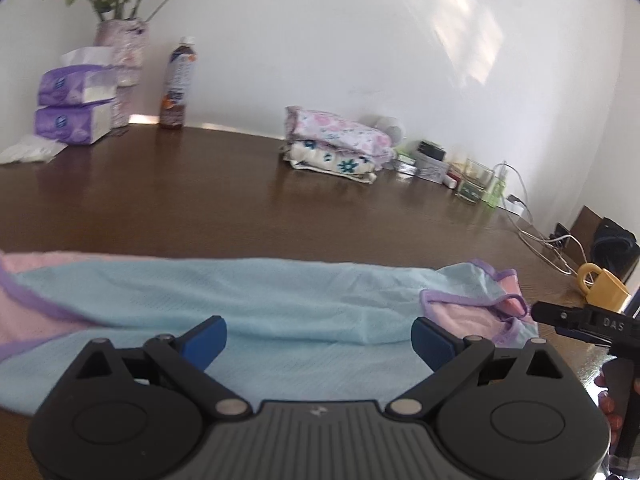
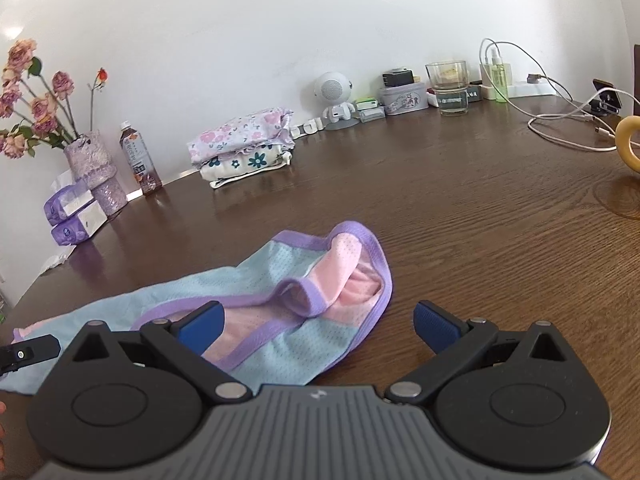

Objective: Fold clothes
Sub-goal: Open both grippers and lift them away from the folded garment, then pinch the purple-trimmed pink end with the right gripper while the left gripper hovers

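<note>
So: light-blue mesh tank top (image 2: 280,336) lying on the wooden table (image 2: 460,216), lilac trim, pink lining.
Left gripper (image 1: 319,338) and right gripper (image 2: 319,322) both spread wide, empty, above it; hem cut off at left.

A light-blue garment (image 2: 280,280) with pink panels and purple trim lies on the dark brown table (image 2: 460,208).

Vase (image 2: 93,168), bottle (image 2: 140,162), glass (image 2: 448,86), mug (image 1: 602,289).
</note>
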